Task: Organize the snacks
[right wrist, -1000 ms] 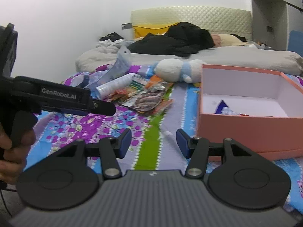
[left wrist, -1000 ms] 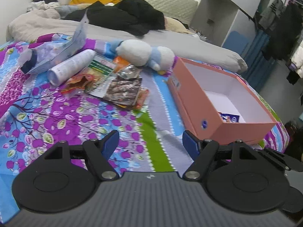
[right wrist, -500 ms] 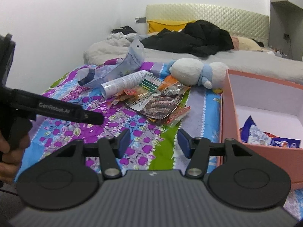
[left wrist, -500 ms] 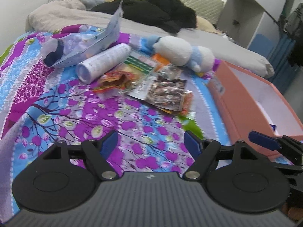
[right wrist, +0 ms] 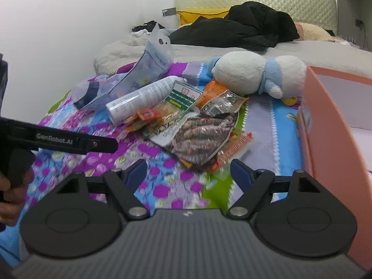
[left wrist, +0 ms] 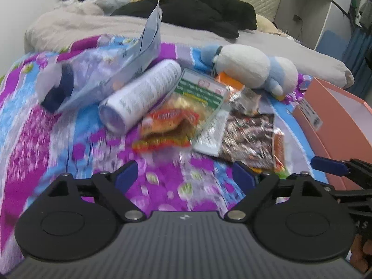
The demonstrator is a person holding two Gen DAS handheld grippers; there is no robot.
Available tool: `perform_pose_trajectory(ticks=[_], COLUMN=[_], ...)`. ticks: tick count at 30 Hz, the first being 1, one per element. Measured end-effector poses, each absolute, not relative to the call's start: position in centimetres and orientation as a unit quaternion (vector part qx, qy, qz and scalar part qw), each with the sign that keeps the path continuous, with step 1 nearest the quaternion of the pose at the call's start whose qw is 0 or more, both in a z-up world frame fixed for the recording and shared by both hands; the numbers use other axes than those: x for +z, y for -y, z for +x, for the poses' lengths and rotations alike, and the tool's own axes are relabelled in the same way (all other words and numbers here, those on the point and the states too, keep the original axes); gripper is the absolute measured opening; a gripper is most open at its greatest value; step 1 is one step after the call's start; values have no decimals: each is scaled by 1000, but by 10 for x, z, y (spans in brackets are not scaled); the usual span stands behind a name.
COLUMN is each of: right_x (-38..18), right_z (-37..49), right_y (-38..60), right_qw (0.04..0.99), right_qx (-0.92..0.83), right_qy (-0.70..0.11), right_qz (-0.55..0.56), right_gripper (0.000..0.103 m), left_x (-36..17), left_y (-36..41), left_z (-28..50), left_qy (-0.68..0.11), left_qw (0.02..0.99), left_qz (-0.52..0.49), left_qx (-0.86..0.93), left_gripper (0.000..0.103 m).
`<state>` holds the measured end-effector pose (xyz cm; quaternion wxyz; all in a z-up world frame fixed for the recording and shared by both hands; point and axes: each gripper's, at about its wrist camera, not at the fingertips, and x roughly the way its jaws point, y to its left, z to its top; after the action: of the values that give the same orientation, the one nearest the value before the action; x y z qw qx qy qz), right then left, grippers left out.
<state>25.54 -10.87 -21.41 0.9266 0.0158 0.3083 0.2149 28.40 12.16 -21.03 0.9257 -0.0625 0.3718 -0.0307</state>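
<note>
A pile of snack packets lies on the patterned bedspread: a dark brown packet (left wrist: 248,137) (right wrist: 204,137), an orange-red packet (left wrist: 167,125) (right wrist: 144,116), a green-labelled packet (left wrist: 202,93) (right wrist: 183,95) and a white tube (left wrist: 141,95) (right wrist: 141,97). A pink box (left wrist: 334,121) (right wrist: 325,125) stands to the right. My left gripper (left wrist: 186,176) is open and empty, just short of the pile. My right gripper (right wrist: 188,171) is open and empty, close before the brown packet; one of its fingers (left wrist: 327,165) shows in the left wrist view.
A white and blue plush toy (left wrist: 251,67) (right wrist: 258,74) lies behind the packets. A translucent blue bag (left wrist: 116,69) (right wrist: 144,69) stands at the left. Black clothes (left wrist: 200,11) and pillows lie at the head of the bed. The left gripper's body (right wrist: 60,140) crosses the right view's left side.
Both grippers have moved left and forward toward the snack pile, away from the pink box. Both stay open and empty.
</note>
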Motion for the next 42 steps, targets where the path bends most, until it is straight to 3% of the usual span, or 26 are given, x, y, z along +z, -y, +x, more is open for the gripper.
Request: perform_pose_trajectory(ticks=[16,20,21,24,27,30,35,42], right_x=[-257,-256,-256,-252,-248,-242,-228,-213], right_z=[353,358,358,356,349,336,312,275], right_y=[105,100,99,102,107,110,113,124], right_qw=[921,917,918,920,917,916,918,919], right_qx=[201,216,214,201,201,202,197,190], right_qy=[-329,-333,-332,-335,-340,-341,-338,-334], right_qz=[46,37,32,35,50,57,71,87], right_gripper=[66,47,34,13,9,7,4,3], left_x=[-262,-263,-263,-259,-255,-248,-231,-215], left_y=[-124,-126,-126,-125,-125,-123,-122,-112], left_z=[363,361,360,354,346,336,310,266], left_qy=[-404,-400,-400,-397,-398,-394,-385,-383], left_qw=[914,916,916,917,917,919,922,923], left_qz=[-21,-12,-10,-1,-1,-2,-12,-22], left_qx=[-33,-26,-26,-27,-28,-27,-28,-35], left_gripper=[89,70,68,56,37,27,17,15])
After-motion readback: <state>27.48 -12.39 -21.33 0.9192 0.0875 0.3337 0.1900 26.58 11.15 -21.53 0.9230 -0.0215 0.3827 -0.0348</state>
